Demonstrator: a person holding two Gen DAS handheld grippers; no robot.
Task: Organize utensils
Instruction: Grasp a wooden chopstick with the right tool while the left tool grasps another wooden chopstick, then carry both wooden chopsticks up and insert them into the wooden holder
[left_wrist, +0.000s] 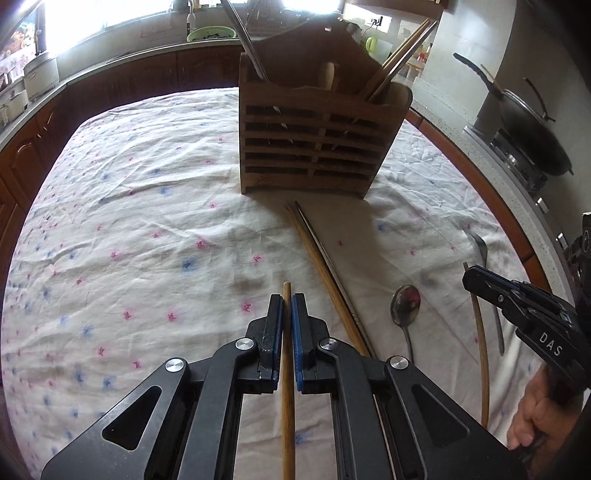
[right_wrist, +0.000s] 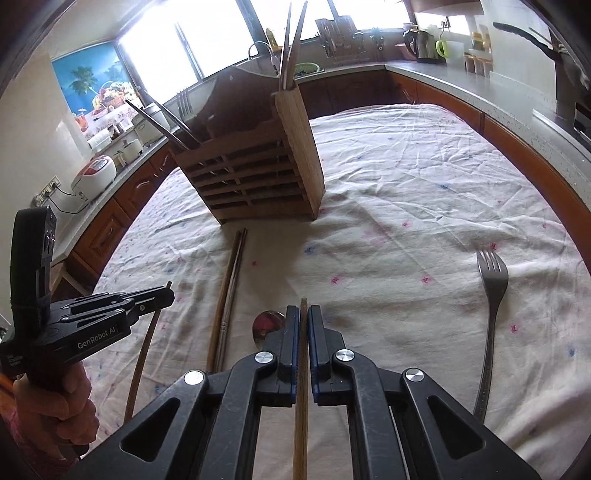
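A slatted wooden utensil holder (left_wrist: 314, 136) stands on the flowered tablecloth; it also shows in the right wrist view (right_wrist: 255, 173), with chopsticks and forks inside. My left gripper (left_wrist: 287, 297) is shut on a wooden chopstick (left_wrist: 287, 406), above the cloth in front of the holder. My right gripper (right_wrist: 303, 308) is shut on another wooden chopstick (right_wrist: 301, 424); it also shows at the right of the left wrist view (left_wrist: 468, 275). A pair of chopsticks (left_wrist: 325, 273) lies on the cloth between the grippers and the holder. A spoon (left_wrist: 405, 304) and a fork (right_wrist: 491, 295) lie nearby.
The tablecloth (left_wrist: 147, 221) covers the whole table. A wok (left_wrist: 532, 129) sits on the stove at the right. Brown cabinets and a countertop with appliances (right_wrist: 96, 173) ring the table. A sink and dish rack stand under the window.
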